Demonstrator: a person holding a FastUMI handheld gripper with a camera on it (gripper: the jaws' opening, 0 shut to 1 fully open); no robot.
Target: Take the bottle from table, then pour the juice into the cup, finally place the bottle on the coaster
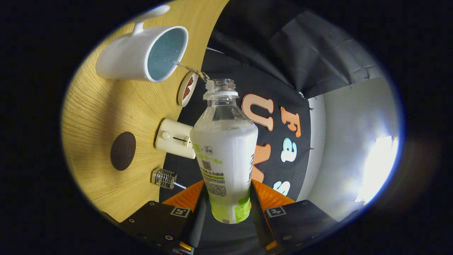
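You are in a recording booth, not a real home: black cloth [311, 46] hangs behind a wooden surface [102, 109] set with a white cup [134, 56], a small toaster [173, 138] and a plate [187, 88].

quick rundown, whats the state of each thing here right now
bottle: uncapped, tipped toward the cup, held between the fingers, thin stream leaving its mouth
gripper: shut on the bottle
cup: on the table, open mouth catching the stream
coaster: bare on the table
white toaster-like box: on the table beside the coaster
wire whisk head: on the table near the fingers
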